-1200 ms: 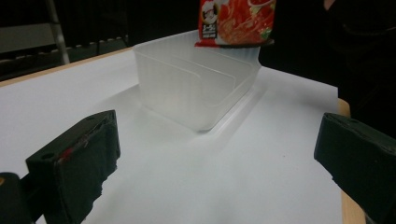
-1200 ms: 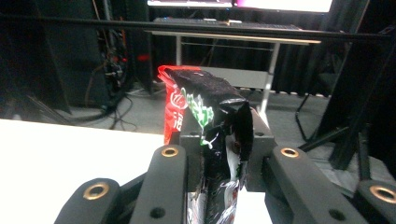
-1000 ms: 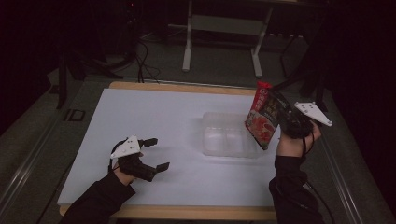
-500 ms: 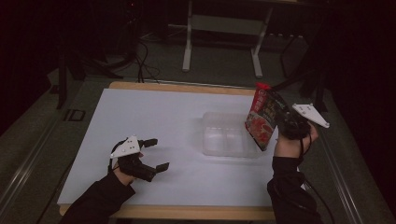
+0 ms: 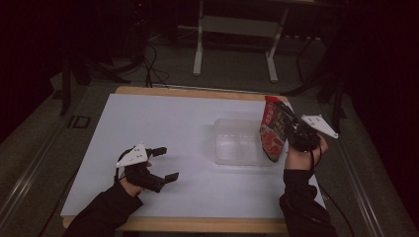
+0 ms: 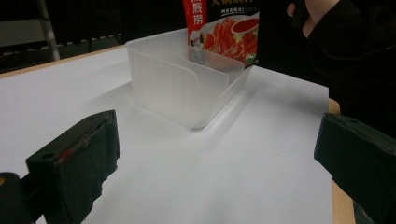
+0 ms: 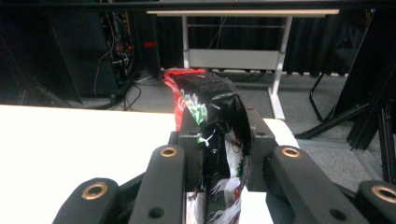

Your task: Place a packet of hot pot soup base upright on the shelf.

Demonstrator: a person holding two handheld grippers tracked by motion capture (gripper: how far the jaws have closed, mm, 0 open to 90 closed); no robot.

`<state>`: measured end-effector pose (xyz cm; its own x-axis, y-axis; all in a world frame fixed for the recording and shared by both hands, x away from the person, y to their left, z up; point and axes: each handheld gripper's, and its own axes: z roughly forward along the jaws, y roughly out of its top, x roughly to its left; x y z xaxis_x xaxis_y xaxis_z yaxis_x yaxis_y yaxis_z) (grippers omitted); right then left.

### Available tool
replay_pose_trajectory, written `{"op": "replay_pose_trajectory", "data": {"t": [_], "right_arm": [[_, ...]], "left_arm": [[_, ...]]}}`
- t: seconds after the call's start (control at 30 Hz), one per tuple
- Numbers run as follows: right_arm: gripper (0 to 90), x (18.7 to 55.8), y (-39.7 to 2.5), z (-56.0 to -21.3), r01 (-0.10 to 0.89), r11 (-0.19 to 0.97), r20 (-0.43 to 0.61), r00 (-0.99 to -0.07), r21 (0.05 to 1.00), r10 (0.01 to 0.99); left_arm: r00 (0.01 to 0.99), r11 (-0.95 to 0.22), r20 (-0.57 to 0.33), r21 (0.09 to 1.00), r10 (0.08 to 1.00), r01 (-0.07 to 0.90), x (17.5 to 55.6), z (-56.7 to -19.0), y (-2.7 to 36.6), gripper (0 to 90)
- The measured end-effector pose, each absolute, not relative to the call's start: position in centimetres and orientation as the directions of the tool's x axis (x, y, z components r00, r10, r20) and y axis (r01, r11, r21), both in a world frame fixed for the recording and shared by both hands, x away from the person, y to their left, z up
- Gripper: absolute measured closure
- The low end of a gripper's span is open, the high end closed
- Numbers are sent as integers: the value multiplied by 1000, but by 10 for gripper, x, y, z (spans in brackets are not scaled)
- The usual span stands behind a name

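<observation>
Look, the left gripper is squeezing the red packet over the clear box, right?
Not the left one. The right gripper is shut on the red packet at the clear box, as the high view shows. The left gripper rests open on the table, holding nothing.

The left gripper (image 5: 163,163) rests low at the near left, jaws spread wide, dark-sleeved forearm behind. The right gripper (image 5: 282,129) is raised at the far right, jaws apparently clamped, its hand (image 5: 304,150) beneath.
</observation>
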<state>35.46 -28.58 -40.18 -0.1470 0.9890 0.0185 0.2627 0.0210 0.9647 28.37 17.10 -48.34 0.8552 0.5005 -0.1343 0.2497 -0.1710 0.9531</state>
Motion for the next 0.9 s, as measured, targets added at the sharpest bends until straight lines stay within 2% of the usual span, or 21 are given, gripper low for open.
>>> {"op": "replay_pose_trajectory", "data": {"t": [0.33,0.77,0.83,0.9], "right_arm": [[735,343,-288,-417,296,7,48,-176,955,983],[720,325,-299,-431,286,-38,90,-170,958,981],[693,325,-299,-431,288,-45,98,-171,956,980],[616,325,-299,-430,292,-43,98,-174,955,980]], "left_arm": [[856,-174,-133,953,499,249,283,-483,172,5],[857,-175,-136,952,498,253,283,-483,171,5],[860,-175,-135,952,493,250,283,-483,171,6],[859,-180,-130,952,495,248,283,-483,171,6]]}}
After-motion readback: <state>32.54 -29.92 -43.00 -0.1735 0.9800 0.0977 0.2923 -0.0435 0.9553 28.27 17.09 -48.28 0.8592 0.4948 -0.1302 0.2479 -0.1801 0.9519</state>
